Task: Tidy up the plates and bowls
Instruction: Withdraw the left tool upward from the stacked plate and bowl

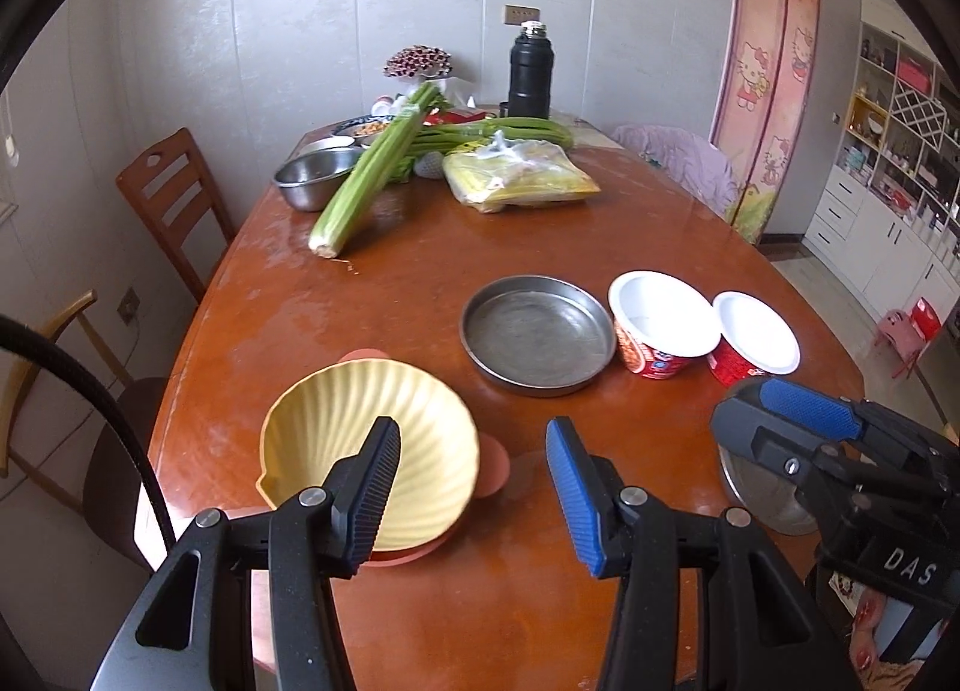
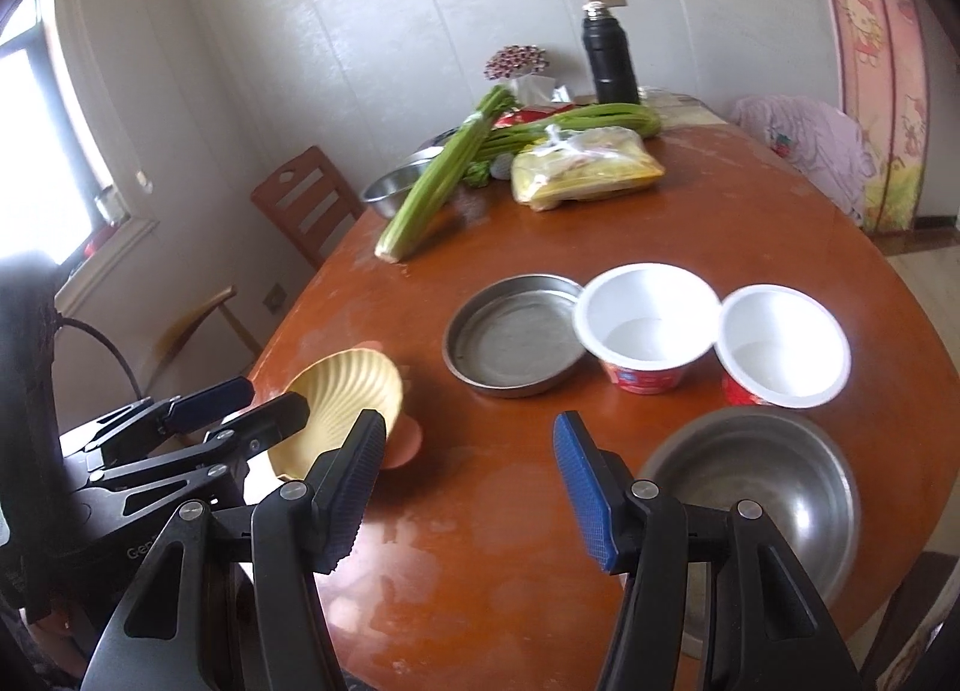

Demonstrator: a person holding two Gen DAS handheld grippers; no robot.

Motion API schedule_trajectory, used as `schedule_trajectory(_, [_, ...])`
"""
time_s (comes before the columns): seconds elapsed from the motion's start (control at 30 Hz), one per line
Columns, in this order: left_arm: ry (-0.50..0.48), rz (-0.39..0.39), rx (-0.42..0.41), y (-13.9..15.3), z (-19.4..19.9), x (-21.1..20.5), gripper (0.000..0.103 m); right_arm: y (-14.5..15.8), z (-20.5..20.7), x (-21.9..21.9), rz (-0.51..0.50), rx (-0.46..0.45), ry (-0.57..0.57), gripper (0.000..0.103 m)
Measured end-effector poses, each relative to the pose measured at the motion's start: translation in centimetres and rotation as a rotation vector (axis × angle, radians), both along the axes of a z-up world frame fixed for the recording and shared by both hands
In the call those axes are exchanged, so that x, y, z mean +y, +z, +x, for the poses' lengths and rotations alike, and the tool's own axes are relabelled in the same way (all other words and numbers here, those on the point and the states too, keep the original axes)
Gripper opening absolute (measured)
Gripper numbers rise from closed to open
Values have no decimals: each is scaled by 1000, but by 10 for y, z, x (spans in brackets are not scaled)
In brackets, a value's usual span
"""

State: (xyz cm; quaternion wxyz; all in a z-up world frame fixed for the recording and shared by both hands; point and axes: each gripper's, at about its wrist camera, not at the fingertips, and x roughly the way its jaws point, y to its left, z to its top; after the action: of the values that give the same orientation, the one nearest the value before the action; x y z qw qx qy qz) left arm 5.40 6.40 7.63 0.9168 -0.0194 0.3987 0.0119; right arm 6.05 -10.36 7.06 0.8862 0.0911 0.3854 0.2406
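Note:
A yellow ribbed bowl (image 1: 372, 439) sits tilted on a pink plate (image 1: 492, 466) at the near left of the brown table (image 1: 420, 283). My left gripper (image 1: 474, 487) is open just in front of it, its left finger over the bowl's rim. A flat steel plate (image 1: 537, 331) lies mid-table beside two white paper bowls (image 1: 663, 316) (image 1: 756, 334). A steel bowl (image 2: 762, 493) sits near right. My right gripper (image 2: 471, 481) is open and empty between the yellow bowl (image 2: 348, 397) and the steel bowl.
Celery (image 1: 366, 181), a steel basin (image 1: 312, 178), a yellow bag (image 1: 519, 178) and a black thermos (image 1: 530, 72) stand at the far end. Wooden chairs (image 1: 171, 205) stand to the left. A covered chair (image 1: 684, 156) stands at the far right.

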Motion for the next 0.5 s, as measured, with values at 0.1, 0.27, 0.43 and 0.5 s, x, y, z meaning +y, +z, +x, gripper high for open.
schedule_trajectory(0.1, [-14,-2,8,-3,5,-10,51,1,1,-13,6,0,-20,60])
schedule_trajectory(0.27, [-39,-1,24,-10,12,-26,51,-1,1,-38,2,-5,-69,60])
schedule_trajectory(0.43, [-59,5,39,-18,17,-39,51,-5,5,-55,10,3,-107,60])
schedule_trajectory(0.5, [-62,1,48,-21,19,-40,51,-7,6,-58,16,13,-109,60])
